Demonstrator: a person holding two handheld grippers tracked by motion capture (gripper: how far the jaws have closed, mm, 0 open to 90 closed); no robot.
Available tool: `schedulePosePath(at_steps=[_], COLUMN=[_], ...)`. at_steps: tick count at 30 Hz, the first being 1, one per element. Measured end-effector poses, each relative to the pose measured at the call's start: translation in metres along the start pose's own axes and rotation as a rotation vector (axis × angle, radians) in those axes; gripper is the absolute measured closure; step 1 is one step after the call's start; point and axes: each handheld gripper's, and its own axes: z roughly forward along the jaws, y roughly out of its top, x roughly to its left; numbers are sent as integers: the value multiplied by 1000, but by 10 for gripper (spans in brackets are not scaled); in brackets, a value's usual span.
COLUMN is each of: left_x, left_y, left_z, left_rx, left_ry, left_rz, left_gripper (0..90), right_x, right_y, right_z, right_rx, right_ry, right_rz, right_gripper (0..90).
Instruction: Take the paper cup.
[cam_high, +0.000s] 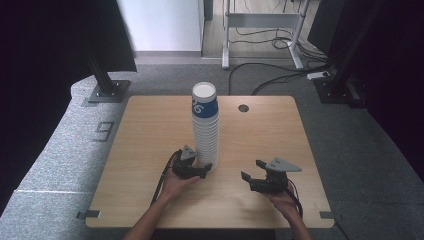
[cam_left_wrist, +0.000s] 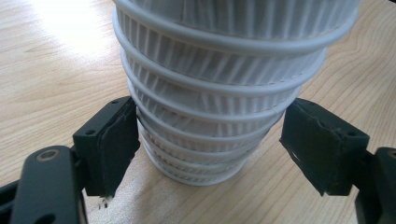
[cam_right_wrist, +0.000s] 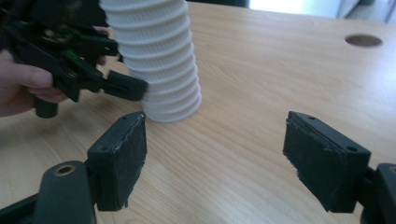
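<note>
The left gripper (cam_high: 201, 170) is sitting at the foot of the stack of paper cups (cam_high: 205, 127), its jaws spread to either side of the lowest cups. In the left gripper view (cam_left_wrist: 208, 144) one pad is touching or nearly touching the ribbed white wall on the left, while the other pad is standing just clear of it on the right, so the gripper is straddling the stack (cam_left_wrist: 210, 93) rather than clenching it. The person's left hand (cam_high: 176, 184) is holding that gripper from behind, low over the bench (cam_high: 150, 130).

The right gripper (cam_high: 253, 170) is hovering over bare wood well to the right of the stack, released, with its jaws wide apart and nothing between them. The right gripper view (cam_right_wrist: 215, 154) is looking across the bench (cam_right_wrist: 261, 84) toward the stack (cam_right_wrist: 161, 60), with the left gripper (cam_right_wrist: 135, 88) reaching in at its base.

The stack is standing upright near the middle of the bench, with a blue-banded cup on top.
</note>
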Motion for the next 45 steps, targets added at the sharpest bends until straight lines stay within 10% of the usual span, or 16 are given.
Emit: schedulePosePath(at_steps=[13, 45], left_x=[0, 1], left_y=[0, 0], left_z=[0, 0], left_rx=[2, 2], left_ry=[0, -3], left_rz=[1, 0], left_gripper=[196, 197], right_x=[2, 3], right_y=[37, 87], right_z=[1, -2], right_rx=[-64, -122], right_ry=[80, 99], right_rz=[-22, -38], right_gripper=[225, 248])
